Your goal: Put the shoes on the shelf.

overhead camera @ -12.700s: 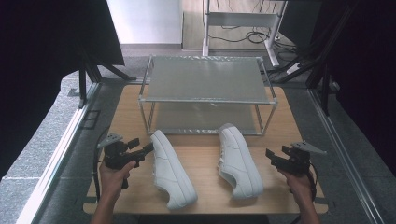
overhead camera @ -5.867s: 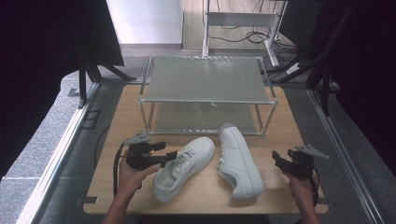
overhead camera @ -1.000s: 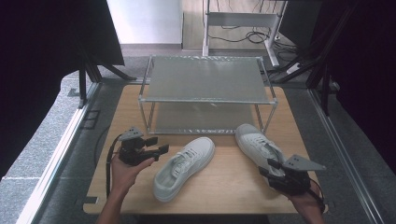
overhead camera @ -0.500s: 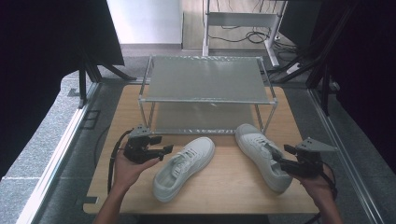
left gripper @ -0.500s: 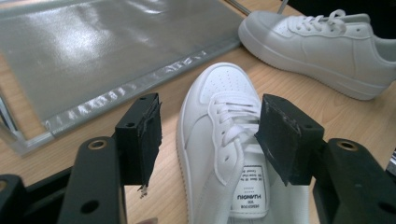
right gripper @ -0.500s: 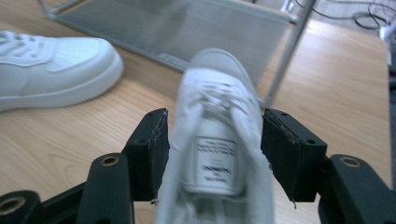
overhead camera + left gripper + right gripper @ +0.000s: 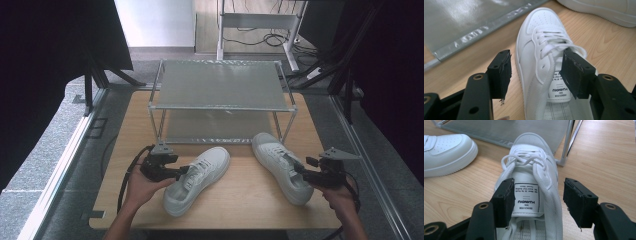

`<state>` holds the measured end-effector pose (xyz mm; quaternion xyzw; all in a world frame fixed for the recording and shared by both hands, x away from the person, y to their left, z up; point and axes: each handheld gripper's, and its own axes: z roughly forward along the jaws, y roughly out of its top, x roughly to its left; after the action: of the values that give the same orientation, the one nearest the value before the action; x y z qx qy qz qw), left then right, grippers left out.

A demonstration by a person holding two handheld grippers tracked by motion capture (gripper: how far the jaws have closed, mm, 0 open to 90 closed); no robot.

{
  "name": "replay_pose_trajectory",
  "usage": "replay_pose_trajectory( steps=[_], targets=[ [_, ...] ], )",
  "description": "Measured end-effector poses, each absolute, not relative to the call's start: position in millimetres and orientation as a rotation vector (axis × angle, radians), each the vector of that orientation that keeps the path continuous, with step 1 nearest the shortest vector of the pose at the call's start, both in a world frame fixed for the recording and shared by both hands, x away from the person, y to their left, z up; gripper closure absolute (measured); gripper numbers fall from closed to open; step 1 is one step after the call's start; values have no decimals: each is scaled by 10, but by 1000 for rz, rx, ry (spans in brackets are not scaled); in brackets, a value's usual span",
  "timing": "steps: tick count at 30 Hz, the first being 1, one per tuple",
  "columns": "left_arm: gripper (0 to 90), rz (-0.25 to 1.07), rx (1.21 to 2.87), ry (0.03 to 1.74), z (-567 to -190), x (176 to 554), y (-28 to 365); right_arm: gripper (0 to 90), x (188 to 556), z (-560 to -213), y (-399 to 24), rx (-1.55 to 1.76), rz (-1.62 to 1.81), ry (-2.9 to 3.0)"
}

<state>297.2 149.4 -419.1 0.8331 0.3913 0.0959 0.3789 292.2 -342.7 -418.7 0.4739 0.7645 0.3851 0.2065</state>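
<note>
On the wooden tabletop (image 7: 240,200), both white leather sneakers (image 7: 197,179) (image 7: 280,165): light, soft collars; left gripper (image 7: 536,72) and right gripper (image 7: 537,200) spread, straddling collar walls — grip there.

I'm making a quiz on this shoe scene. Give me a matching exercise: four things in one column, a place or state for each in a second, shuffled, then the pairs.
Things:
1. left shoe
2. right shoe
3. wire rack
4. left gripper

Places or states:
A. stands at the far side of the table, both shelves bare
B. toe points toward the rack's right front leg
C. open, one jaw outside the shoe's side wall, one over its opening
D. lies slanted, toe toward the rack's middle

Pairs: 1-D, 2-B, 3-A, 4-C
</note>
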Motion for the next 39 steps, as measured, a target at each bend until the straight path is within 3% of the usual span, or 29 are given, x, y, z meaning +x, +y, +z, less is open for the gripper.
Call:
replay_pose_trajectory(
  steps=[18,35,39],
  targets=[
    [471,215,2195,1053,-4393,3067,1358,506,3250,-4353,-3322,1303,883,2220],
    [543,176,2237,1122,-4539,3213,1286,516,3391,-4409,-3296,1321,799,2236],
    [634,145,2234,1112,-4544,3221,1286,531,3442,-4433,-3311,1338,764,2239]
  ],
)
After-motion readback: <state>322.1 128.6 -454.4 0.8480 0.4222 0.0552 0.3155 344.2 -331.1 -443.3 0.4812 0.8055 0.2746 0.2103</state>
